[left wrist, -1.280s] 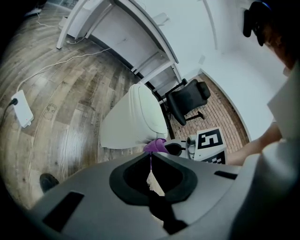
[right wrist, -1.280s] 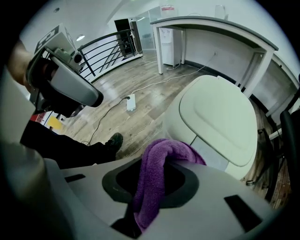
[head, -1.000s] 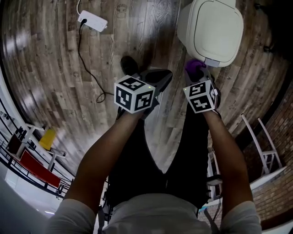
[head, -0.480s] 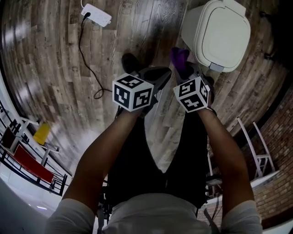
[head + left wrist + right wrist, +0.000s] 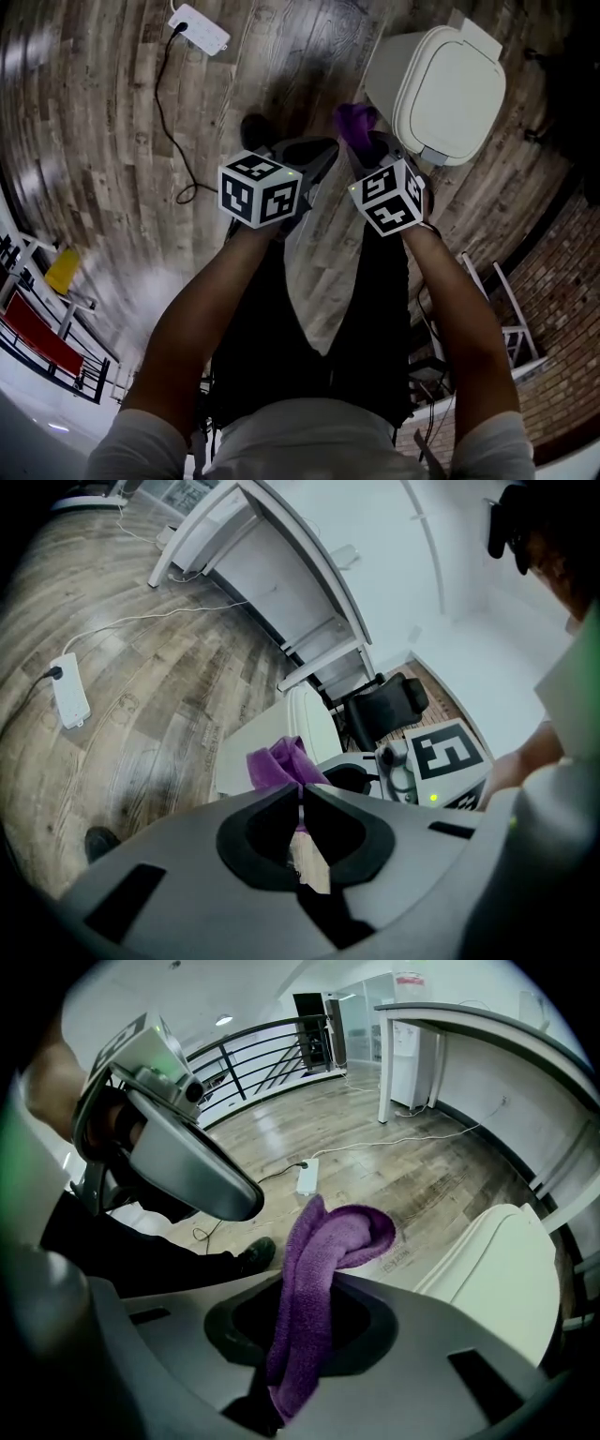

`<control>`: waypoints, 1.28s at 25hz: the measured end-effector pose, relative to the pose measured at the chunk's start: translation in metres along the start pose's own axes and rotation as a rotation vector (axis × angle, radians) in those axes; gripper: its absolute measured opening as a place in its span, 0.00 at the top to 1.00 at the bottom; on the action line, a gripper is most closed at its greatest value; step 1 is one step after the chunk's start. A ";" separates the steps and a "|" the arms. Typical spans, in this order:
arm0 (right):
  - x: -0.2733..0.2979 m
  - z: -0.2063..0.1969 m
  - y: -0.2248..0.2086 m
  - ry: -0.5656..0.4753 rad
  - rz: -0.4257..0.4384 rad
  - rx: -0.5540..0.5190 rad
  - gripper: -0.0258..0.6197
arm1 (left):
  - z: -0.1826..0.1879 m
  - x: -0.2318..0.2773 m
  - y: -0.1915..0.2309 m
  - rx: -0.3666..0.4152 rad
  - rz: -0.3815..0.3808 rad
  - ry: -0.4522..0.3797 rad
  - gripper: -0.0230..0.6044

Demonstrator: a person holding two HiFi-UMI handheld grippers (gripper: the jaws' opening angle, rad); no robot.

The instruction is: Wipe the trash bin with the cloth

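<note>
Right gripper (image 5: 298, 1340): jaws closed on the purple cloth (image 5: 317, 1269), pinching it low down; the free end stands up above the jaws and folds over at the top.
Cloth position: held in the air just beside the near-left side of the trash bin (image 5: 448, 82); contact with the bin cannot be made out from the head view.
Trash bin: cream-white, standing on the wooden floor (image 5: 103, 141), lid down; in the right gripper view its lid fills the lower right, next to the cloth.
Left gripper (image 5: 302, 806): jaws brought together with only a thin slit between them, nothing held; it hangs left of the right gripper, apart from the bin.
Left gripper view: the cloth and the right gripper's marker cube (image 5: 448, 754) show just past the closed jaws.
Floor items: a white power strip (image 5: 200, 26) with a dark cable (image 5: 164, 112) lies well apart from the bin, to the left.
Person: a dark shoe (image 5: 255, 129) stands beneath the left gripper.
</note>
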State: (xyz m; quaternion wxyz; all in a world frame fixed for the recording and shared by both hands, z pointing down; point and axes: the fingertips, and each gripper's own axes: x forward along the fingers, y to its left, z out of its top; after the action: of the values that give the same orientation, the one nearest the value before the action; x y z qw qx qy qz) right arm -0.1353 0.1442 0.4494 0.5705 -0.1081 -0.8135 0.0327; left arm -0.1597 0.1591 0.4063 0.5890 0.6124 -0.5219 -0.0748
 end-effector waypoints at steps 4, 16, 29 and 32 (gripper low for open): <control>-0.006 0.011 -0.008 0.022 0.021 -0.043 0.84 | 0.011 -0.004 0.003 -0.001 0.000 -0.020 0.95; -0.047 0.057 -0.141 0.388 0.016 -0.311 0.84 | 0.059 0.008 -0.015 0.015 -0.070 -0.105 0.95; -0.041 0.080 -0.269 0.778 -0.063 -0.334 0.84 | 0.075 0.019 -0.023 -0.001 -0.159 -0.129 0.95; -0.039 0.081 -0.296 0.844 -0.108 -0.370 0.84 | 0.073 0.019 -0.021 -0.011 -0.164 -0.130 0.95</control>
State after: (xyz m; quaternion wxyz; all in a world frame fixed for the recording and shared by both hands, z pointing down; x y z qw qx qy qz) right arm -0.2397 -0.1464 0.4377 0.8237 -0.1695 -0.5067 -0.1897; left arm -0.1915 0.0934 0.3782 0.5492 0.6436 -0.5067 -0.1655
